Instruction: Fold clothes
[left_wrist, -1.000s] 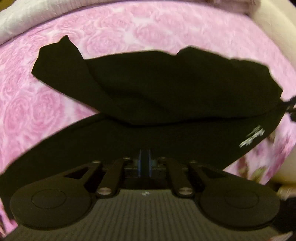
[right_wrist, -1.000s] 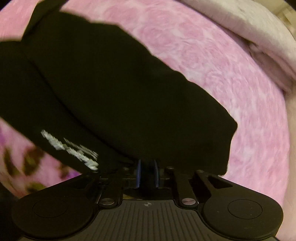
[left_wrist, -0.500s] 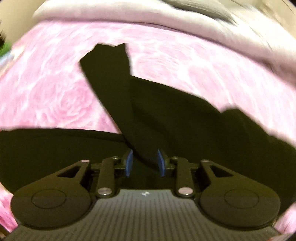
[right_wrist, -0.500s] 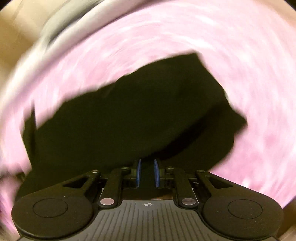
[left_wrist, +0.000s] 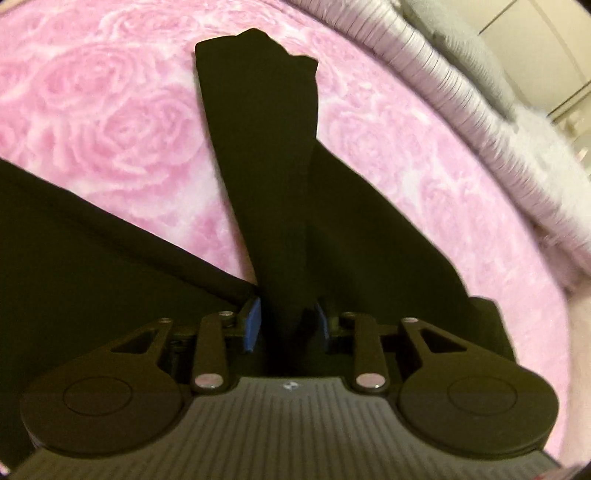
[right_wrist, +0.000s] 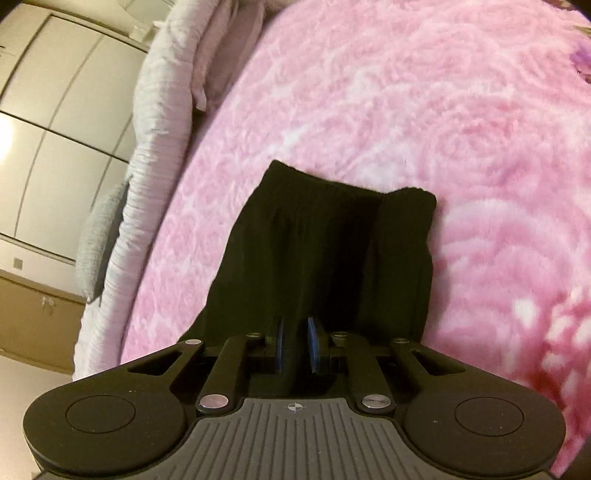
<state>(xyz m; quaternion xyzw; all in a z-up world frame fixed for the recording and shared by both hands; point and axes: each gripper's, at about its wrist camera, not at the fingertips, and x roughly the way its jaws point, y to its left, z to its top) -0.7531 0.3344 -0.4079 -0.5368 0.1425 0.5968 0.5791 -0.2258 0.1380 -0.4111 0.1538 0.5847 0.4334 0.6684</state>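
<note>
A black garment (left_wrist: 258, 166) lies on the pink rose-patterned blanket (left_wrist: 110, 122). In the left wrist view a long folded strip of it runs away from me, and more black cloth spreads to the left and right. My left gripper (left_wrist: 287, 323) is open, its blue pads apart with the strip's near end lying loosely between them. In the right wrist view the black garment (right_wrist: 325, 251) ends in a gathered elastic band at the far edge. My right gripper (right_wrist: 295, 345) is shut on the near end of this cloth, its pads close together.
A folded pale quilt (left_wrist: 498, 122) and a grey pillow (left_wrist: 461, 44) line the far side of the bed. In the right wrist view the pale quilt (right_wrist: 155, 122) runs along the left, with cream wardrobe doors (right_wrist: 55, 92) beyond.
The left gripper let go of the black cloth and opened. Both grippers swung round and dropped low to the bed, so the garment now lies stretched ahead of each.
</note>
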